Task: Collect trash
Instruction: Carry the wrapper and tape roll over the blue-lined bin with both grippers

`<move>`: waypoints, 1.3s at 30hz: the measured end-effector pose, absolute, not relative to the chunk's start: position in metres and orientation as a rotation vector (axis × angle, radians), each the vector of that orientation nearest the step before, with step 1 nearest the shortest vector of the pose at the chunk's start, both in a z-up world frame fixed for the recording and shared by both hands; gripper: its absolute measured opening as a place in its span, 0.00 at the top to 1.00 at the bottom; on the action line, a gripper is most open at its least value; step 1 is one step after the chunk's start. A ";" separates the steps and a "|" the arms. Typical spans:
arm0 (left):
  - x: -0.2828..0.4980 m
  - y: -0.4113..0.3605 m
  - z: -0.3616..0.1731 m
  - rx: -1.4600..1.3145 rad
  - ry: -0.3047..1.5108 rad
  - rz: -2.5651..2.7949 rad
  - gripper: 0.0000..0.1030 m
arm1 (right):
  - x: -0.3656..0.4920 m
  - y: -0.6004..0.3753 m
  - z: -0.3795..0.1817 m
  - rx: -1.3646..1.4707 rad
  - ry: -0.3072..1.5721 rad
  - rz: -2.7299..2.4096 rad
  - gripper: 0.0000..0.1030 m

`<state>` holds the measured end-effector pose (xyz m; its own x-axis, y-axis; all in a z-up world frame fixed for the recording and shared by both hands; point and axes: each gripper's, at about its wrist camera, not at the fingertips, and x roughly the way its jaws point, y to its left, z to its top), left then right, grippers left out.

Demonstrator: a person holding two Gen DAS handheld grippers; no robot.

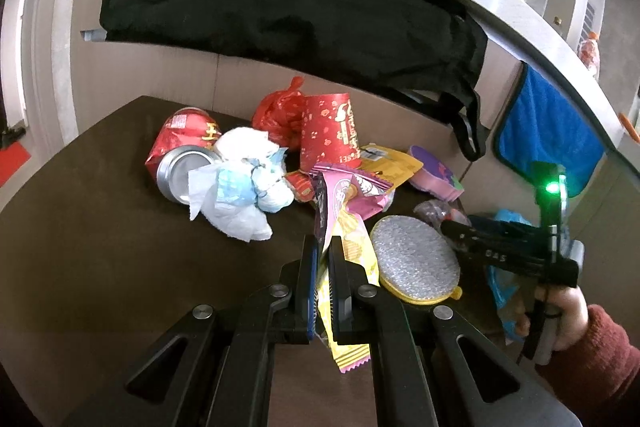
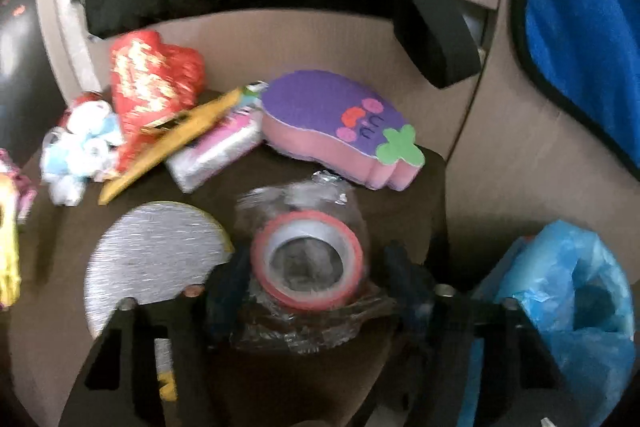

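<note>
Your left gripper (image 1: pixel 323 247) has its jaws pressed together on a yellow wrapper (image 1: pixel 347 255), which hangs between the pads and trails below them. Your right gripper (image 2: pixel 316 267) stands half spread around a tape roll (image 2: pixel 307 261) in crinkled clear wrap; the view is blurred, so you cannot tell whether the pads touch it.

Just left of the roll lies a silver pad (image 2: pixel 152 259), near the table's (image 1: pixel 100 227) front edge. Beyond it the pile crowds the far side: a purple sponge (image 2: pixel 340 123) at the far right corner, a red cup (image 1: pixel 330 131), a tissue wad (image 1: pixel 244 183) and a can (image 1: pixel 184 171) to the left. The near left of the table is bare.

A blue bag (image 2: pixel 568 291) sits off the table's right edge, beside your right gripper. A black cloth (image 1: pixel 280 15) hangs above the far edge.
</note>
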<state>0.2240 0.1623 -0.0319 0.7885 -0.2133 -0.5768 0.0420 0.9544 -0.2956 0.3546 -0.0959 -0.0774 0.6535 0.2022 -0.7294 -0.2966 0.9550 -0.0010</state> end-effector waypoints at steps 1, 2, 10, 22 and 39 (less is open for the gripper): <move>0.223 0.160 -0.030 -0.271 0.645 -0.138 0.95 | 0.349 -0.096 -0.071 -0.117 0.794 0.290 0.49; 0.221 0.158 -0.028 -0.268 0.640 -0.139 0.95 | 0.343 -0.096 -0.064 -0.111 0.775 0.300 0.50; 0.205 0.135 -0.001 -0.228 0.577 -0.138 0.95 | 0.294 -0.106 -0.022 -0.082 0.681 0.356 0.50; 0.192 0.096 0.028 -0.198 0.535 -0.173 0.95 | 0.249 -0.148 0.012 -0.050 0.588 0.353 0.50; 0.235 -0.078 0.047 -0.163 0.524 -0.521 0.95 | 0.200 -0.294 0.061 0.005 0.452 0.061 0.50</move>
